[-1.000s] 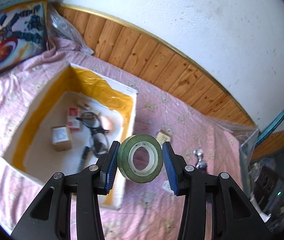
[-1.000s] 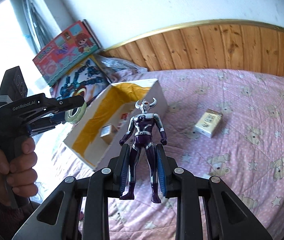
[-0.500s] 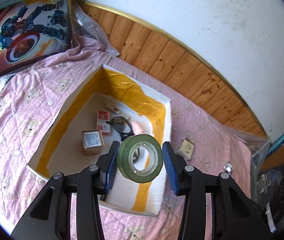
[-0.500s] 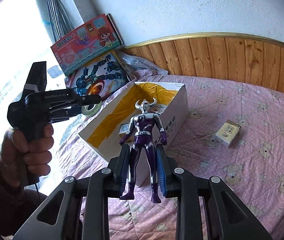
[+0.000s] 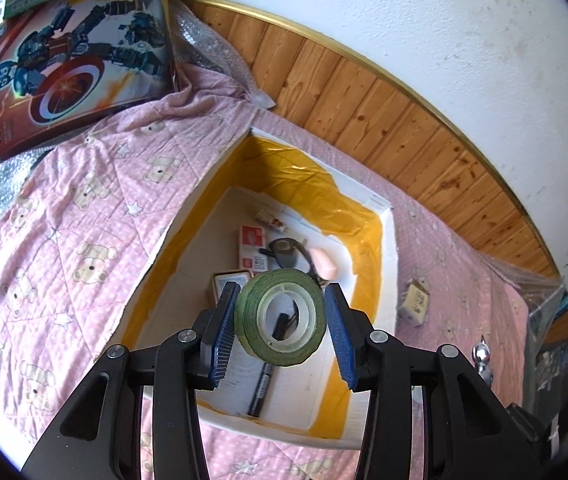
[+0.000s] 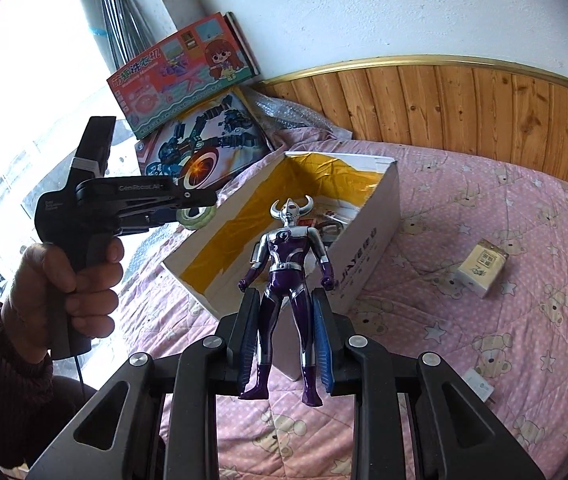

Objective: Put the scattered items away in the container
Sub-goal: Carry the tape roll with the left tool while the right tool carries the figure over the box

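Holding a green tape roll in my left gripper, pads clamped on its two flat faces, hole facing the cam. Right gripper is clamped on a purple & silver toy figure, squeezed at the legs, head up, long axis running along the fingers.

Outward from the left tongs: the white box w/ yellow lining sits directly below and ahead of the roll. In the left wrist view the roll hangs over the box's open top, inside the rim line, w/ a marker, glasses, small cartons and a pink eraser on the floor under it. So left is nearer, prob. just a release from here.

From the right tongs the box lies ahead and slightly left, its near corner just past the figure's feet; figure isn't over the opening yet, I'd say. It needs to go fwd & up over the wall, maybe tipped flat so it lies along the box's long side.

Not yet tidied on the pink quilt: small beige carton well right of the box, a white plug nearer me.
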A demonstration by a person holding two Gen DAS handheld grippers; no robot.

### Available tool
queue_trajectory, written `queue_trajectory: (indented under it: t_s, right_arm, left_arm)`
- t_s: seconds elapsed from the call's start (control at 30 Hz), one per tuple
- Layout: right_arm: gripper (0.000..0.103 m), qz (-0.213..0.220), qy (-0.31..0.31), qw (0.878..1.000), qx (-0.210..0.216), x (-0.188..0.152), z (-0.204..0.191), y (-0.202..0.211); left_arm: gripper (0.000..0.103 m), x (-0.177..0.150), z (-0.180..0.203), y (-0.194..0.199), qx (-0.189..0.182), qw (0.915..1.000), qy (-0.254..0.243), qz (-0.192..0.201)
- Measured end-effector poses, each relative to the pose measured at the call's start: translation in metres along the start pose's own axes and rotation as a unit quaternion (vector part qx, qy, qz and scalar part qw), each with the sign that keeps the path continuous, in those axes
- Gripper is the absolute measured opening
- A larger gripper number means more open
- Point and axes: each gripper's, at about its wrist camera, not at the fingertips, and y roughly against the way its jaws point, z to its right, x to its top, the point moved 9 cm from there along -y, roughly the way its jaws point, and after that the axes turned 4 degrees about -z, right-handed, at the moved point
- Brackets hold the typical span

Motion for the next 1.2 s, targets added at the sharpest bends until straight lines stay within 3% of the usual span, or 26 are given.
queue_trajectory:
  t_s: [0.63,1.2]
  right_arm:
    - [0.027,-0.002,0.019,0.999,0.032,0.034,-0.058,-0.047]
    - [0.027,-0.083,0.094,0.992,-0.011,0.033,-0.048,-0.109]
  left_arm:
    - [0.045,-0.003,-0.025,-0.017,0.033,0.9992,0.0,-0.023]
    - [0.045,-0.014,-0.025,-0.049,0.077,0.993,-0.063,-0.064]
